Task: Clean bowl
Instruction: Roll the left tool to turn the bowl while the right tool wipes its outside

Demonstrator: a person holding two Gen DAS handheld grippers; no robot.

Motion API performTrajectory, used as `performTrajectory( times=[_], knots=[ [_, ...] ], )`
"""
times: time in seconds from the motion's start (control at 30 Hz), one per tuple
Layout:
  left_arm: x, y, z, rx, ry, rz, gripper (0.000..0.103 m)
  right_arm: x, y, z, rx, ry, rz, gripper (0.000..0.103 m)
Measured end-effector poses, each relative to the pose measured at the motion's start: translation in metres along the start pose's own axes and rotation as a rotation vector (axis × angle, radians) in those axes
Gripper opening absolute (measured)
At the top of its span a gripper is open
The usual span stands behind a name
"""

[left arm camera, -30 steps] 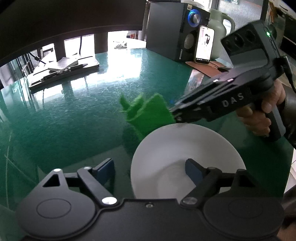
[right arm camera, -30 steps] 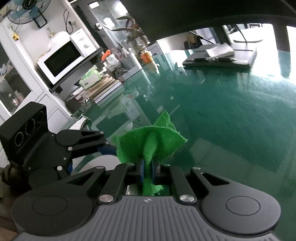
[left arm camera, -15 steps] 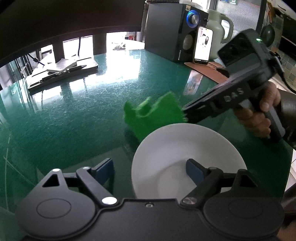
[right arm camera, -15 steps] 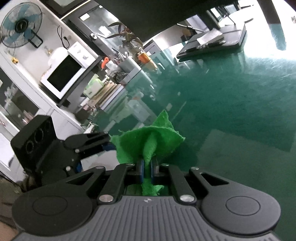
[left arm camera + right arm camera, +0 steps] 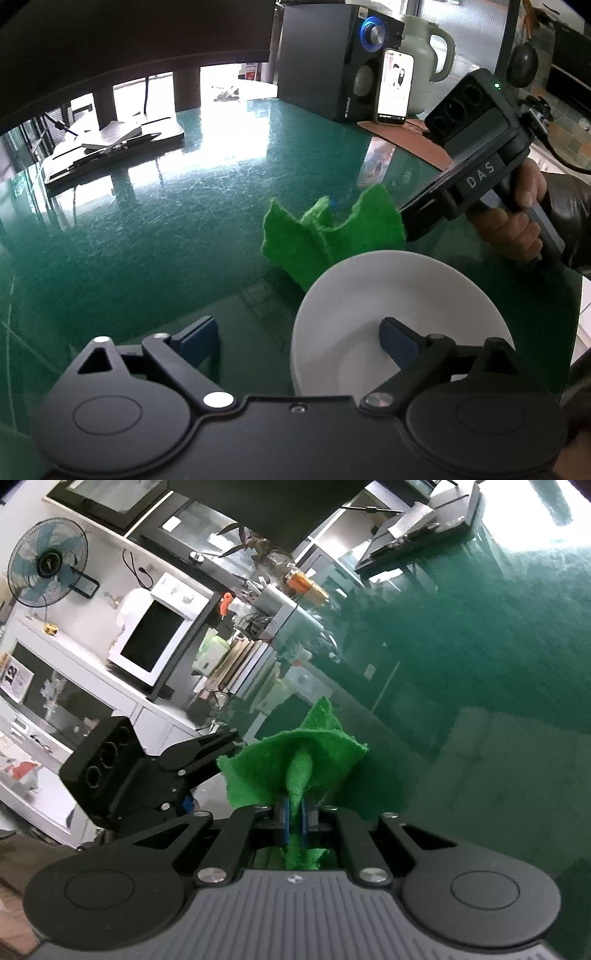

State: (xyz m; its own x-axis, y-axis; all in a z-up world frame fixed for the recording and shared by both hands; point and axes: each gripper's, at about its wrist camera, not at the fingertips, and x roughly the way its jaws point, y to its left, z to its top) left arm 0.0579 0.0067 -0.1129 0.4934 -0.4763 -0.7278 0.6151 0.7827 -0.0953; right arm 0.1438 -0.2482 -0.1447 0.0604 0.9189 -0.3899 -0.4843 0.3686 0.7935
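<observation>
Two claws at work over one white bowl [image 5: 399, 314], wiping not yet begun.

Left claw [image 5: 299, 341] spread wide across the bowl's near rim, one finger [image 5: 397, 338] inside, the other outside, neither seen pressing the wall. Right claw [image 5: 294, 812] clamped tight on a bunched green cloth [image 5: 295, 760], held above the green worktop [image 5: 184, 221] just beyond the bowl's far rim. Bowl sat near the worktop's edge. Judged as the approach step; next, probably needed: a firm pinch on the rim, then cloth lowered inside and swept round.
</observation>
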Motion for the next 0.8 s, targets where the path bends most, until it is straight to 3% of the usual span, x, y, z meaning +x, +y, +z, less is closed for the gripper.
performTrajectory(
  times=[0.17, 0.2, 0.43, 0.8],
  knots=[
    [-0.003, 0.000, 0.003, -0.010, -0.004, -0.050, 0.052, 0.014, 0.000, 0.014, -0.011, 0.025, 0.014, 0.008],
    [-0.004, 0.000, 0.004, -0.014, -0.004, -0.060, 0.049, 0.020, 0.000, 0.019, -0.019, 0.036, 0.019, 0.008],
    [-0.004, 0.005, 0.007, -0.014, 0.008, -0.091, 0.045, 0.050, 0.011, 0.039, -0.082, 0.105, 0.065, 0.008],
    [-0.004, 0.005, 0.008, -0.028, 0.011, -0.068, 0.048, -0.010, 0.004, 0.011, -0.030, 0.009, -0.028, 0.008]
  ],
)
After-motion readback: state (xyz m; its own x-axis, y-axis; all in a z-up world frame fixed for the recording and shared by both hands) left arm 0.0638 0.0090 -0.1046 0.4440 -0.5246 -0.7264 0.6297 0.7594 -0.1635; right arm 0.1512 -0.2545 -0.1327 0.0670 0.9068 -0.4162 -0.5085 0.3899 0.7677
